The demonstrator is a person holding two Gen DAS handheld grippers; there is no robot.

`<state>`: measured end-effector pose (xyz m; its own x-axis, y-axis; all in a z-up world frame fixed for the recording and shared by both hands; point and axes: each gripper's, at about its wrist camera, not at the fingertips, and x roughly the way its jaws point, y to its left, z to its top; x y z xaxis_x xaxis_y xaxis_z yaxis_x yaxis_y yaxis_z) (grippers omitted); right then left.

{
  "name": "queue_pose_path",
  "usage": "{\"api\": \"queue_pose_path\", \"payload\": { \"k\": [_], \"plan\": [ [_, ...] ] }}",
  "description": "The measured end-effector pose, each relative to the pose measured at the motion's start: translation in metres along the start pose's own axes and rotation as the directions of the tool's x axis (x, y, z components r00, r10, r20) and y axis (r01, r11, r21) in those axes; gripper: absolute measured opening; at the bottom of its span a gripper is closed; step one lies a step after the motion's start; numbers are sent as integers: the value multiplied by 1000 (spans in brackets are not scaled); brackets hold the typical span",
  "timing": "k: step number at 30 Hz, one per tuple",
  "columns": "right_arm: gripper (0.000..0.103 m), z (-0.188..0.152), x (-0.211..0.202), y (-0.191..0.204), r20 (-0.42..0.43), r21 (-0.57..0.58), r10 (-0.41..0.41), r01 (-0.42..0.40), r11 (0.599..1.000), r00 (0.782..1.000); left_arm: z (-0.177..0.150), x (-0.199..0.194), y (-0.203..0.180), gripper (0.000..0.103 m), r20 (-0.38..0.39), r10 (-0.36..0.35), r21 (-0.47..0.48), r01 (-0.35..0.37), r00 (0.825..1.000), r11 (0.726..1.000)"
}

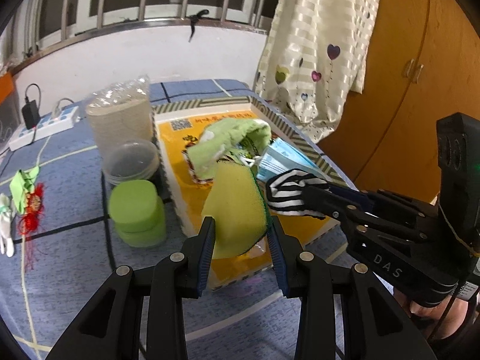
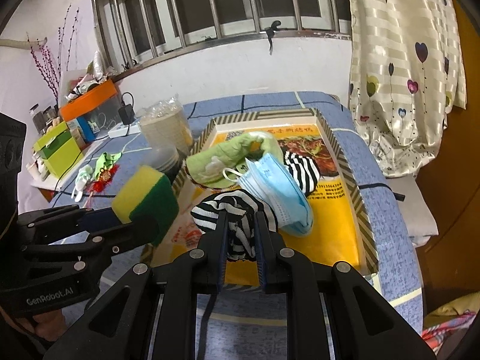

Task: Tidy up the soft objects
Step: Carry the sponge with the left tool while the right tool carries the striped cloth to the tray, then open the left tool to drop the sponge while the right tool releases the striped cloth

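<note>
My left gripper point(image 1: 242, 225) is shut on a yellow sponge with a dark green scrub side point(image 1: 237, 210), held above the near part of a shallow tray point(image 1: 207, 102) with a yellow printed floor and a striped rim. My right gripper point(image 2: 241, 219) is shut on a bunched black-and-white striped sock point(image 2: 231, 207) over the tray's near edge. In the tray lie a light green cloth point(image 2: 222, 159), a stack of blue face masks point(image 2: 276, 192) and a second striped sock point(image 2: 303, 171). The sponge point(image 2: 144, 198) hangs just left of the held sock.
The tray point(image 2: 351, 180) sits on a blue checked bedcover. Left of it are stacked green round sponges point(image 1: 136, 207), clear plastic tubs point(image 1: 130, 162), a wrapped beige roll point(image 1: 120, 120), a power strip point(image 1: 42, 126) and a red tassel charm point(image 1: 33, 207). A curtain point(image 1: 315, 45) and wooden wardrobe point(image 1: 405, 90) stand at right.
</note>
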<state>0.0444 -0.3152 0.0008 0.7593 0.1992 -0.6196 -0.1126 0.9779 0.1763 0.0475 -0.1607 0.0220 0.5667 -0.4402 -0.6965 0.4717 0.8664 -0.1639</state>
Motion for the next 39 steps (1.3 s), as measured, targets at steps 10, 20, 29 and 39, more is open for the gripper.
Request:
{"api": "queue_pose_path", "payload": {
  "k": [10, 20, 29, 39],
  "plan": [
    [17, -6, 24, -18, -71, 22, -21, 23, 1000, 997, 4, 31, -8, 34, -55, -18, 8, 19, 998, 1000],
    [17, 3, 43, -33, -84, 35, -45, 48, 998, 995, 21, 58, -8, 34, -55, -18, 12, 18, 998, 1000],
    [19, 13, 56, -42, -85, 32, -62, 65, 997, 994, 42, 83, -4, 34, -52, 6, 10, -5, 999, 1000],
    [44, 8, 36, -37, -47, 17, -59, 60, 998, 997, 36, 71, -5, 39, -42, 18, 16, -17, 999, 1000]
  ]
}}
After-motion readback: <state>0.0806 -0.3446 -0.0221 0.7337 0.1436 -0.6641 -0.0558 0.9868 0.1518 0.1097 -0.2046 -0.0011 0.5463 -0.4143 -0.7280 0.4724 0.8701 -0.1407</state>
